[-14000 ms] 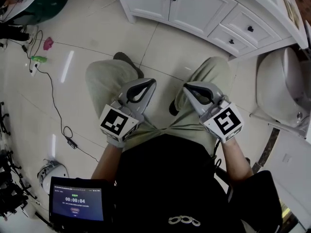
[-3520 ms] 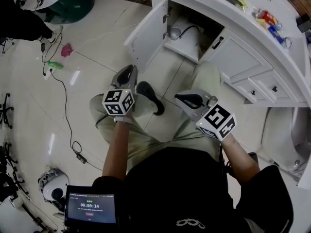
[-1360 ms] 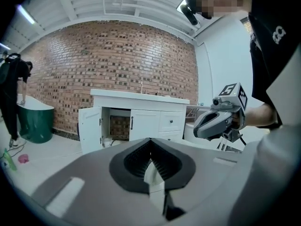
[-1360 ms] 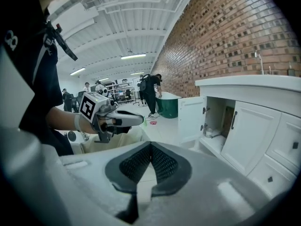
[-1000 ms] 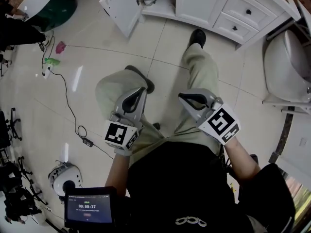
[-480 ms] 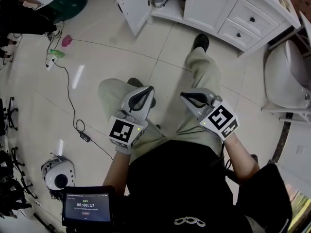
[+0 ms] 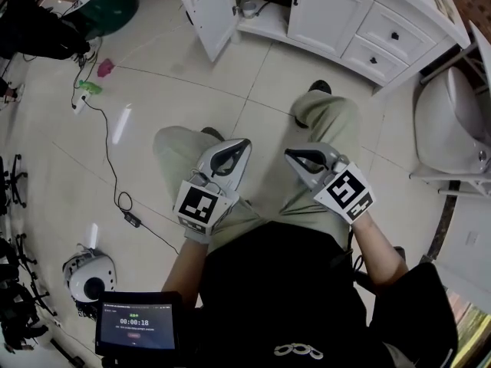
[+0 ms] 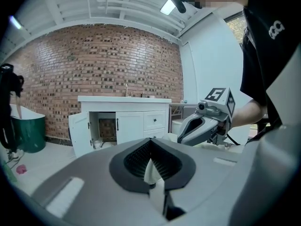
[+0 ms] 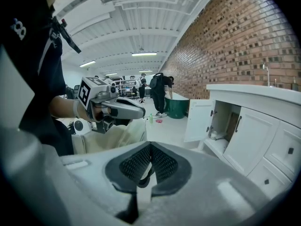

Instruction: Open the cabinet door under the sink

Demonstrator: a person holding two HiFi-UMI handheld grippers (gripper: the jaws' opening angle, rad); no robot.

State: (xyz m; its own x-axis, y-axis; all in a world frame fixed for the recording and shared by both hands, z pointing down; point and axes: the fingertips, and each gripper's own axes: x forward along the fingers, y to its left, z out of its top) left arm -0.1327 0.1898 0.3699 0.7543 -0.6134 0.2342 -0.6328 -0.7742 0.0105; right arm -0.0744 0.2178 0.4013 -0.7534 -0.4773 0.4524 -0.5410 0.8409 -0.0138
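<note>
The white sink cabinet (image 7: 360,21) stands at the top of the head view. Its left door (image 7: 211,6) is swung open and shows pipework inside (image 7: 249,8); the door next to it (image 7: 326,10) is closed. Both grippers hover over the person's knees, well away from the cabinet. My left gripper (image 7: 239,146) is shut with nothing in it, and so is my right gripper (image 7: 294,157). The left gripper view shows the cabinet (image 8: 136,119) far off with the open door (image 8: 79,133). In the right gripper view the open door (image 9: 200,120) is at the right.
A toilet (image 7: 453,121) stands at the right and a green bin (image 7: 107,2) at the top left. A cable (image 7: 115,182), a pink object (image 7: 105,67) and a green bottle (image 7: 88,87) lie on the tiled floor. A tablet (image 7: 138,330) sits at the lower left.
The person's right foot has drawn back from near the cabinet. The left gripper has shifted a little to the right. Both grippers stay shut.
</note>
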